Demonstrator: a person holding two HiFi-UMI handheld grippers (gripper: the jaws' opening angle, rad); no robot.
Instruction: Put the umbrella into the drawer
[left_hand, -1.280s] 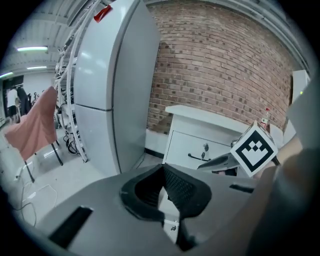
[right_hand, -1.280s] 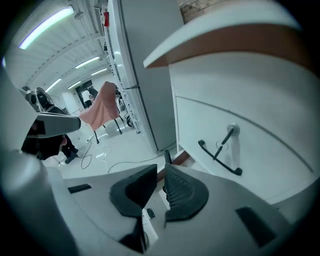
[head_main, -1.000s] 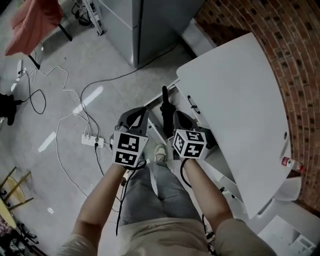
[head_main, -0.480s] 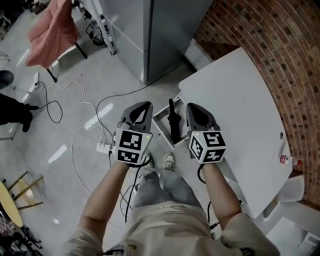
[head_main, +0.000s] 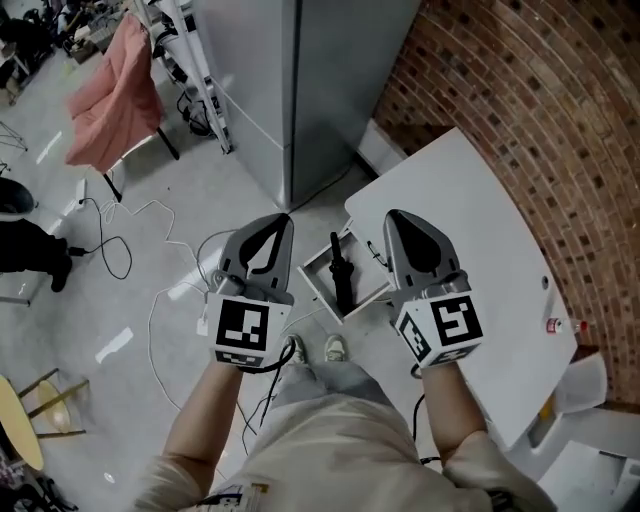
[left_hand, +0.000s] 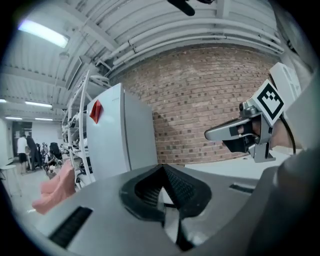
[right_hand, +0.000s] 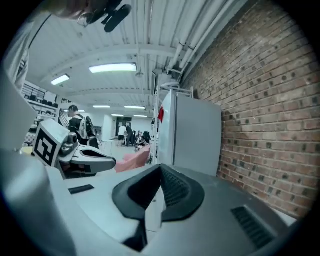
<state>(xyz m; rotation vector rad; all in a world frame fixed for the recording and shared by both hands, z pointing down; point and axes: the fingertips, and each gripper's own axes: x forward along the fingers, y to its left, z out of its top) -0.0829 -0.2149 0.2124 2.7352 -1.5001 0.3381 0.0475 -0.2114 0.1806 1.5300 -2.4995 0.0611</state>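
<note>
The left tool (head_main: 281, 220) and the right tool (head_main: 396, 216) are pointing forward side by side, each with its jaws pressed together on nothing. Far below them, between the two, the person's shoes (head_main: 335, 348) are standing on the floor. Just ahead of the shoes, the black folded umbrella (head_main: 340, 275) is lying inside the open white drawer (head_main: 312, 268). The drawer is sitting at the edge of the white desk (head_main: 480, 250), which is spreading beneath the right tool. Beyond both tips, a grey cabinet (head_main: 300, 90) is standing against a brick wall (head_main: 520, 110).
</note>
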